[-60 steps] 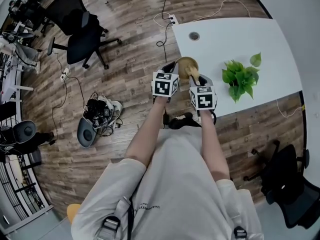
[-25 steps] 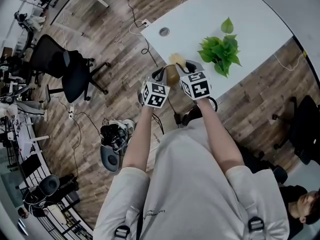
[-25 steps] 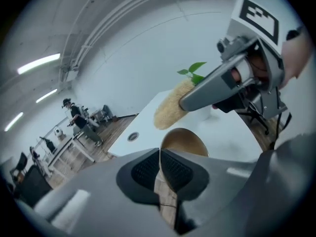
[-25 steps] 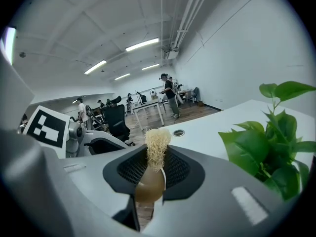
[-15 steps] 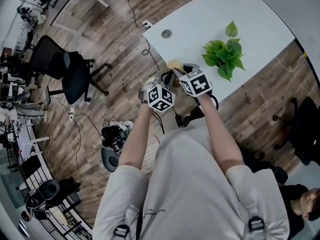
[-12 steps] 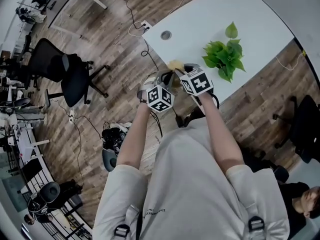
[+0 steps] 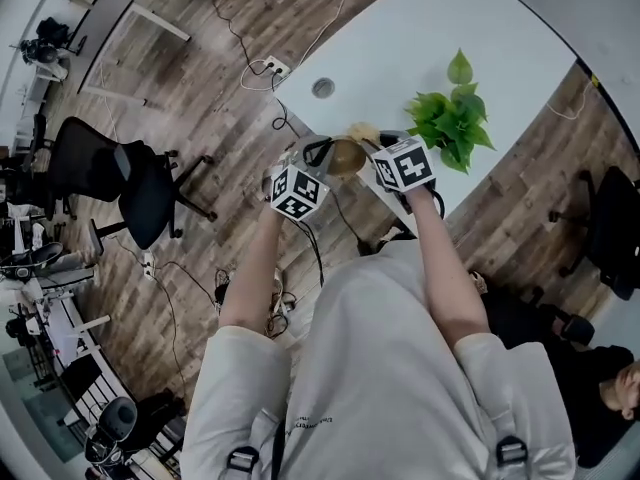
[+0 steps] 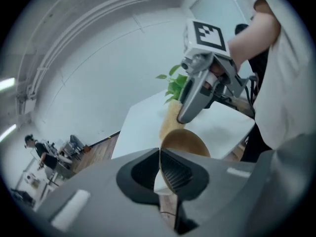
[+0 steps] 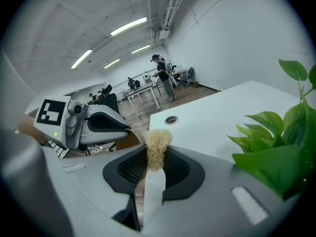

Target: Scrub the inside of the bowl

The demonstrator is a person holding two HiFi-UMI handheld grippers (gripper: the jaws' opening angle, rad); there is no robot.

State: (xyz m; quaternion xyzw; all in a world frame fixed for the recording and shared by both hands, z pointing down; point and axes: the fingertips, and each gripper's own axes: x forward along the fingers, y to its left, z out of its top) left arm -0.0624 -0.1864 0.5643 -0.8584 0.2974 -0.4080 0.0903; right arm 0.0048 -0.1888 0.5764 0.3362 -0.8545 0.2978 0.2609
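Upper centre, at the desk edge, the wooden bowl is held by its rim in the closed left tongs; a fibrous scrubber is pinched in the right tongs.

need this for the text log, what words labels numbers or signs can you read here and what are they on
No text here can be read.
Shirt: one small line of print, too small to read.
Marker cubes on the left gripper and right gripper: black-and-white square patterns only, no letters or digits.
Wooden bowl and scrubber: no label visible.
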